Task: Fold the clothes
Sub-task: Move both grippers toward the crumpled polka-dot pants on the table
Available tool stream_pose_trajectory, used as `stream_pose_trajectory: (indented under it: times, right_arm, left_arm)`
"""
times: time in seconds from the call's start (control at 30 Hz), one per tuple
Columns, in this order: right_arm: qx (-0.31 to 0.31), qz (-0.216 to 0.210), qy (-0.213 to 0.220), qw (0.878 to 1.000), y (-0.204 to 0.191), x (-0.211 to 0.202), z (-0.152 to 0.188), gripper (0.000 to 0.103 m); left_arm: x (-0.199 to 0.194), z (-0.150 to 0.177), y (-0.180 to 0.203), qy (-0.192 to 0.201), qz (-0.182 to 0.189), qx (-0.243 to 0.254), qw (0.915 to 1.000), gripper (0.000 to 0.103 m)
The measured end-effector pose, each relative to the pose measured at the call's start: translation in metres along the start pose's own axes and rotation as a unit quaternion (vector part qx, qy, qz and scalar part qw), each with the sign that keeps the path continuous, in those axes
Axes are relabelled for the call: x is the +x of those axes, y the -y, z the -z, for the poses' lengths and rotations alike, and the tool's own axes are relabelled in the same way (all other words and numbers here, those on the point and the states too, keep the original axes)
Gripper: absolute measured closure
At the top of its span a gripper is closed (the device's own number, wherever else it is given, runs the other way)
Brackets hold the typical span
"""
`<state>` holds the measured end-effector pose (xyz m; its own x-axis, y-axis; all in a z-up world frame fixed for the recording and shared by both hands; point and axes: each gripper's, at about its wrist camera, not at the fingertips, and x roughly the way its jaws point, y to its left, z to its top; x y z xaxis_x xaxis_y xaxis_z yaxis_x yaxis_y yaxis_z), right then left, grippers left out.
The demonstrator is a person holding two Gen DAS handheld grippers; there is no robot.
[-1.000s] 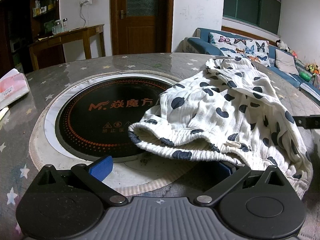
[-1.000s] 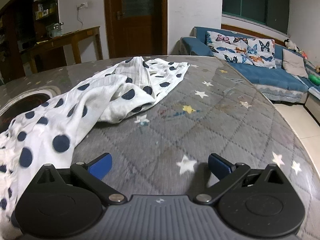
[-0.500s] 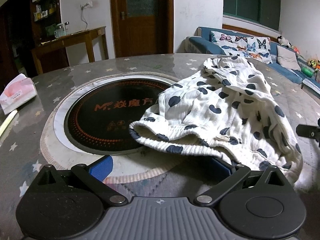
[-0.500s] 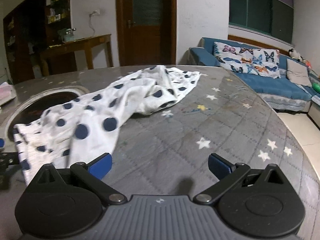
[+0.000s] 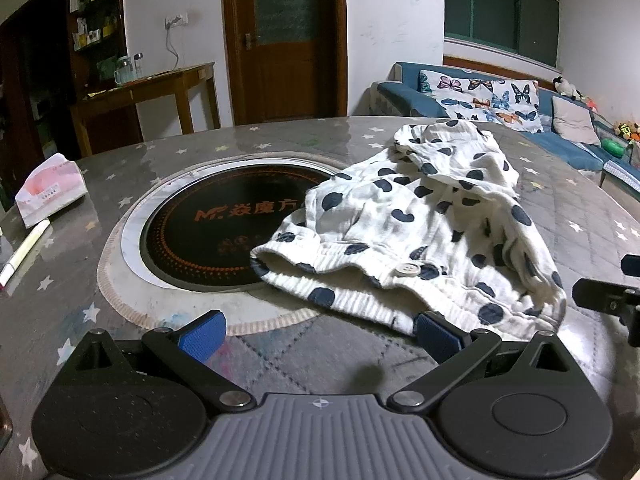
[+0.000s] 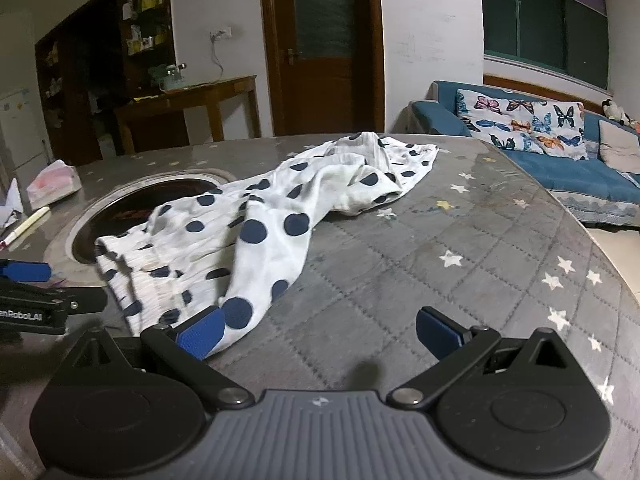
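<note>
A white garment with dark blue dots (image 5: 420, 232) lies crumpled on the round grey table (image 5: 80, 288), its ribbed waistband with a button facing me; it also shows in the right wrist view (image 6: 280, 216). My left gripper (image 5: 320, 332) is open and empty, just short of the waistband, its right pad at the hem. My right gripper (image 6: 320, 332) is open and empty; its left pad touches the near cloth edge. The right gripper also shows at the right edge of the left wrist view (image 5: 608, 296), and the left gripper at the left edge of the right wrist view (image 6: 36, 292).
A black induction hob (image 5: 224, 224) is set in the table's middle, partly under the garment. A tissue pack (image 5: 52, 188) and a pen (image 5: 24, 252) lie at the left. A blue sofa (image 6: 560, 160) stands beyond the table's right edge.
Both grippers have pulled back toward me and stayed open. The garment lies farther ahead and has not been taken hold of.
</note>
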<state>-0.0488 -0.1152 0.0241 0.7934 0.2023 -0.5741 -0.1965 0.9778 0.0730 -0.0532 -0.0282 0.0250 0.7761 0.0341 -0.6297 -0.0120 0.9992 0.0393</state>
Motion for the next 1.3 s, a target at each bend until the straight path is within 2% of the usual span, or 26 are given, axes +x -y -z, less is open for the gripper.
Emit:
stream_pose_trajectory:
  times: [0.57,1.3]
  right_arm:
    - [-0.004,-0.030,-0.002,1.000,-0.018,-0.016,0.016,0.004]
    - [-0.018,-0.026,-0.005,0.999,-0.028,-0.008,0.010,0.004]
  left_arm:
    - [-0.021,0.009,0.011,0.013,0.005,0.007,0.9999,0.000]
    - [-0.014,0.006,0.017,0.005,0.012,0.011,0.9999,0.000]
